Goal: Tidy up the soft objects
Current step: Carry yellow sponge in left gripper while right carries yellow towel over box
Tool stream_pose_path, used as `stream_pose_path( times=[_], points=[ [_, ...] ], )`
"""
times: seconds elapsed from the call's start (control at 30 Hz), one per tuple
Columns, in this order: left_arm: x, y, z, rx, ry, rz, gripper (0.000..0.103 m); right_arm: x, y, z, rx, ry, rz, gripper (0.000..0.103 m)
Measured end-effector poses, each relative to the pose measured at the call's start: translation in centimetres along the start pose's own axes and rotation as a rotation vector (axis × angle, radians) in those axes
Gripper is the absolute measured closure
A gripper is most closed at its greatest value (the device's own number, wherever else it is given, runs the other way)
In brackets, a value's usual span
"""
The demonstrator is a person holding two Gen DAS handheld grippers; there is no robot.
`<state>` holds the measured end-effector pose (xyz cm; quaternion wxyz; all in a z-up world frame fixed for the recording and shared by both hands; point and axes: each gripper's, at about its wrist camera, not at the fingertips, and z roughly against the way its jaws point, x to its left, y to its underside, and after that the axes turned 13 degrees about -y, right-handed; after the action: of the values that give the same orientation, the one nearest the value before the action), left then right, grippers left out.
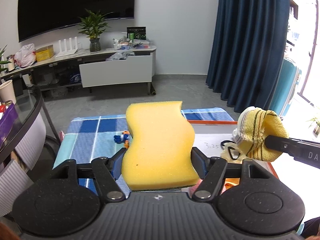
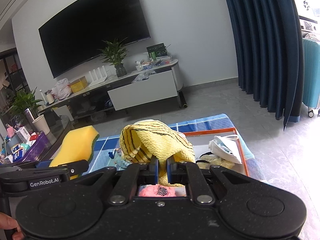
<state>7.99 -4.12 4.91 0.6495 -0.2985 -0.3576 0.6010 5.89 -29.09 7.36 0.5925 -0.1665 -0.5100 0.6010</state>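
Blue-padded and black-framed, the left gripper (image 1: pixel 157 165) is clamping a thick yellow wavy-edged foam sponge (image 1: pixel 158 146) by its two long sides, with its jaws standing fairly wide around it, so the sponge is jutting forward and up from the pads (image 1: pixel 118 165) with a thin green scouring layer showing along its underside. Just to the right of that gripper, the right gripper (image 2: pixel 162 169) is pinching a yellow knitted cloth with dark stripes (image 2: pixel 158 142), its jaws nearly shut on a fold of it, while the rest of the cloth is bunching loosely above and ahead of the fingertips. Below and ahead of both grippers, a blue-and-white checked tablecloth (image 1: pixel 90 130) is lying under a shallow white tray with an orange rim (image 2: pixel 238 140), which is holding a white face mask (image 2: pixel 222 149) and some pale items to the right of the right gripper. A small blue-and-orange toy (image 1: pixel 122 138) is lying on the tablecloth just left of the sponge. Because the sponge is being gripped only near its rear end, it is likely to pivot or spring out if the squeeze loosens. The cloth is hanging by a single fold, so it could slide free or snag on the tray rim, and with both grippers working so near each other the loads could brush together and one could drag the other loose.
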Motion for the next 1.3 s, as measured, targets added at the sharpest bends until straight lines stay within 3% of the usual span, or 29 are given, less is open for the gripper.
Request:
stream_pose_path(
  times=[0.5,1.3],
  points=[
    [-3.4,-0.4,-0.2,-0.005,0.076,-0.053,0.034,-2.0,-0.4,1.4,-0.024,0.073,-0.019,0.092],
    [-5.6,-0.7,-1.6,0.018,0.113,-0.094,0.034,-3.7,-0.2,1.3,-0.023,0.156,-0.046,0.092]
  ],
)
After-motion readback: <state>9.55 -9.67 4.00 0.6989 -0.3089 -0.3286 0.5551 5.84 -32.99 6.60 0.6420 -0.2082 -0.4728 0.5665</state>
